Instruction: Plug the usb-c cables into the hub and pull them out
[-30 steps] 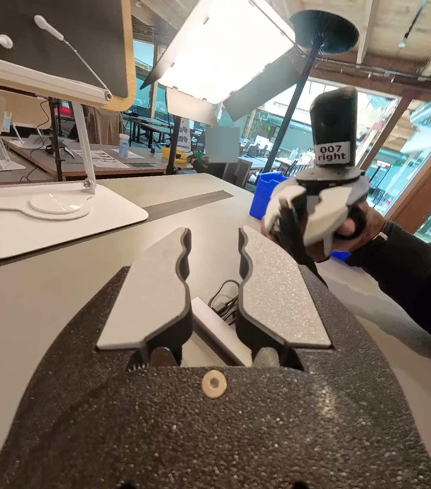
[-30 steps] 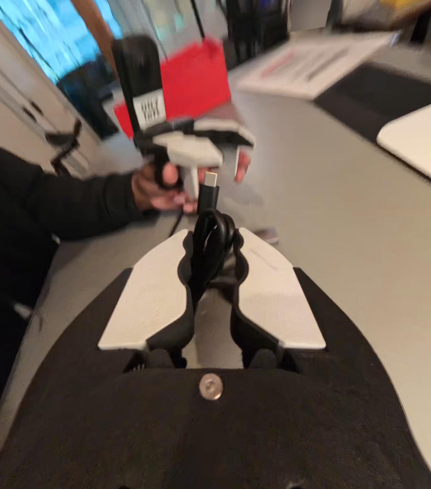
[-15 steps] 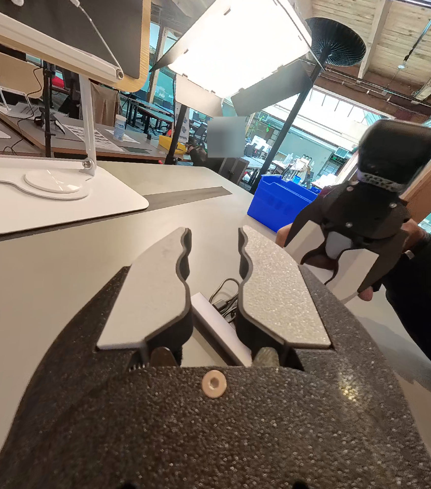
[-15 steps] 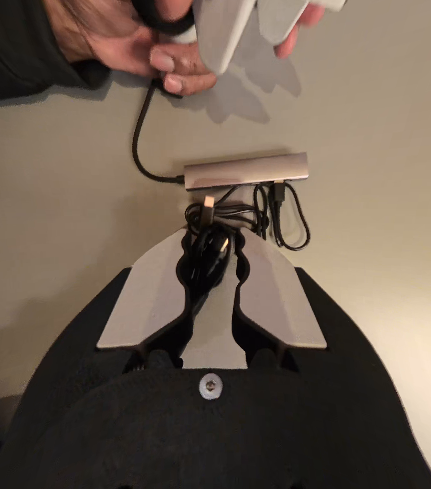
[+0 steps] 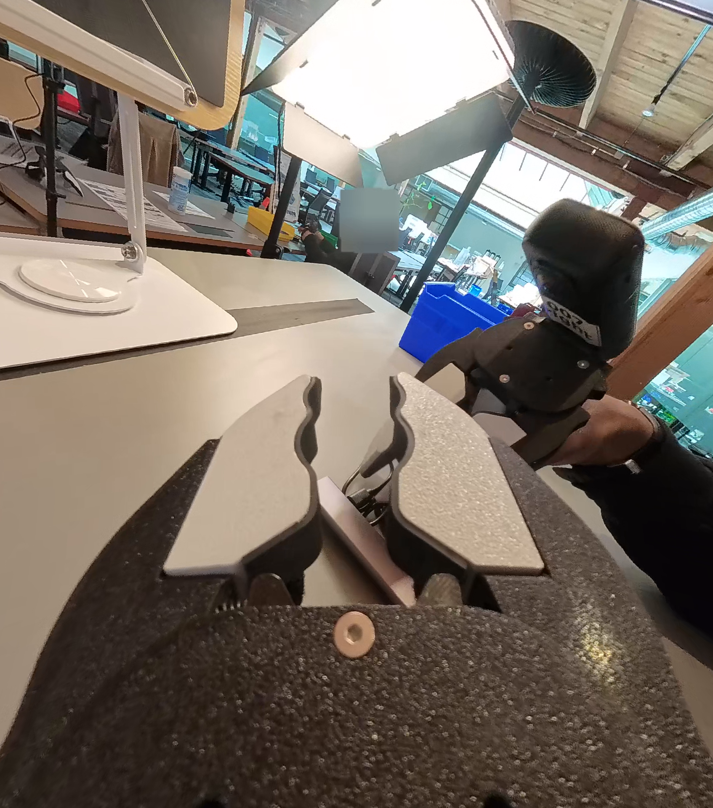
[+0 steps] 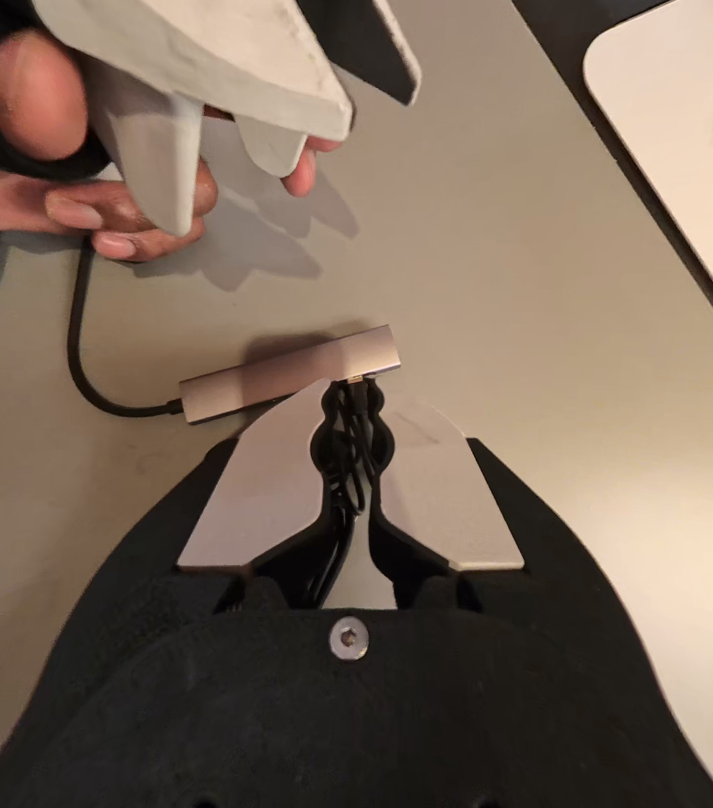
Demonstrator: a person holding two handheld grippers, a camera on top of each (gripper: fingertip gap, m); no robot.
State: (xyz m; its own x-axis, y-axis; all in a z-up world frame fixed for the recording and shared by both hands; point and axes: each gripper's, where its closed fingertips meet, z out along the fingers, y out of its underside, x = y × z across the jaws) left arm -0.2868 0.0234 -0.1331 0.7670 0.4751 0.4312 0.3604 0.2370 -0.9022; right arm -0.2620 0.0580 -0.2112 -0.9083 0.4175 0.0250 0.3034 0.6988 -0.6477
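Note:
A silver hub lies on the grey table with its own black lead curving left. My right gripper is shut on a coiled black usb-c cable. The cable's plug touches the hub's near side by its right end; I cannot tell whether it is seated. My left gripper is open and empty, above and just beyond the hub. It shows at the top of the right wrist view, held by a hand. The right gripper shows in the left wrist view.
A white lamp base plate lies at the far left of the table and shows at the right edge of the right wrist view. A blue bin stands beyond the table's far edge. More black cable lies beside the hub.
My right gripper has swung down from a raised position and brought the cable's plug onto the hub's near side. My left gripper has stayed open over the hub.

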